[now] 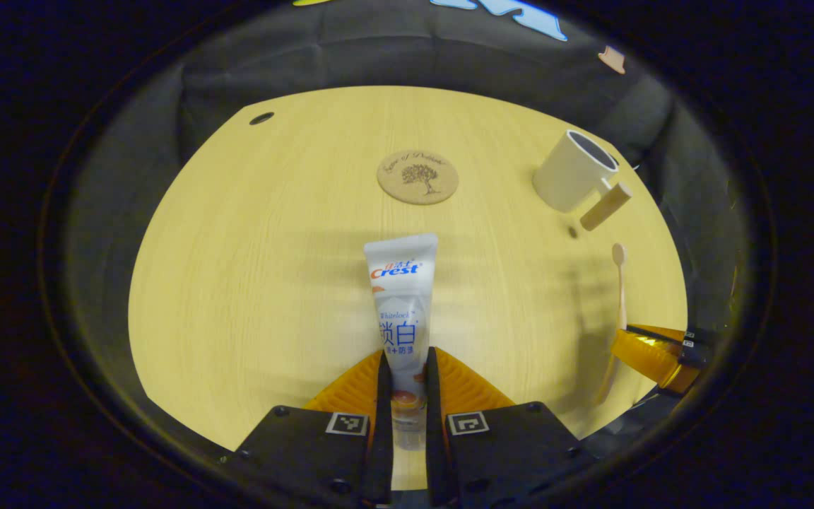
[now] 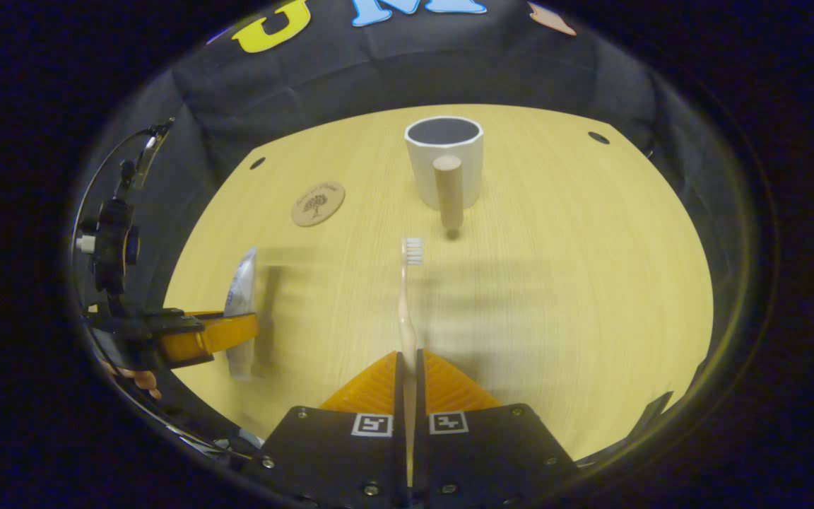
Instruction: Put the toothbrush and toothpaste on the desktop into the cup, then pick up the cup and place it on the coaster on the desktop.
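Gripping the toothpaste (image 1: 401, 304) near its cap end, my left gripper (image 1: 404, 371) has both fingers closed on the tube; it is soft and light, I judge, so I should squeeze gently. My right gripper (image 2: 407, 367) is clamped on the toothbrush (image 2: 407, 297) handle, thin, stiff and probably slippery, bristles pointing forward toward the cup (image 2: 444, 159). That white cup with its wooden handle stands upright on the desktop (image 2: 555, 283), well beyond both tools. Left of it lies the round coaster (image 2: 318, 203), bare, with a tree design.
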{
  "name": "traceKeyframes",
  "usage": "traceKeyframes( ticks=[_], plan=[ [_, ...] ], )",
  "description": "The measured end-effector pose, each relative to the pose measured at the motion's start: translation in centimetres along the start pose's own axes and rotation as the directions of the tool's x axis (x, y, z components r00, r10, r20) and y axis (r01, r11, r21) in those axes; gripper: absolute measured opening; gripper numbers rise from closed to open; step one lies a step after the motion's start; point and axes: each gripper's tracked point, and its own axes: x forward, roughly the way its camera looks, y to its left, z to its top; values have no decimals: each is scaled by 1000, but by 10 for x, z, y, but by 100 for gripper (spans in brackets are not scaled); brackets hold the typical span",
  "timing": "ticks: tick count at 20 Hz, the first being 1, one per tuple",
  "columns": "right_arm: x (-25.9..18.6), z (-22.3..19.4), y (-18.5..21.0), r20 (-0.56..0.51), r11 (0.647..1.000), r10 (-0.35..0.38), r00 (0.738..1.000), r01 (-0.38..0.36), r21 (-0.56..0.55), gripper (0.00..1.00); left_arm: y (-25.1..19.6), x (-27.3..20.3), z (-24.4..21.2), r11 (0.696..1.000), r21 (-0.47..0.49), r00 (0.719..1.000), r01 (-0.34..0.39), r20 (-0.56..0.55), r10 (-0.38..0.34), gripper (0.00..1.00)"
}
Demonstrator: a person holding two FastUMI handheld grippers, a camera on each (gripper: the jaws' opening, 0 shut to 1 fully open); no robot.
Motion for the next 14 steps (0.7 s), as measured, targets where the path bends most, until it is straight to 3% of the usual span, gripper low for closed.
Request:
traceKeyframes(
  ticks=[1, 3, 7, 11, 14],
  plan=[
    [-6, 7, 0, 28, 1000, 2, 1000, -2, 0, 1, -3, -4, 6, 1000, 5, 1000, 2, 27, -2, 27],
    [-15, 24, 2, 96, 1000, 12, 995, -12, -3, 4, -11, -11, 20, 1000, 10, 996, 6, 88, -7, 27],
    [-24, 63, 3, 252, 999, 30, 967, -22, -36, 4, -32, -21, 46, 999, 27, 983, 37, 181, -42, 27],
    [-39, 110, 3, 393, 997, 53, 918, -27, -72, 4, -51, -30, 81, 997, 71, 956, 42, 287, -60, 27],
    [-48, 150, 3, 496, 995, 65, 866, -21, -95, 5, -66, -37, 110, 994, 89, 926, 56, 368, -85, 27]
  ],
)
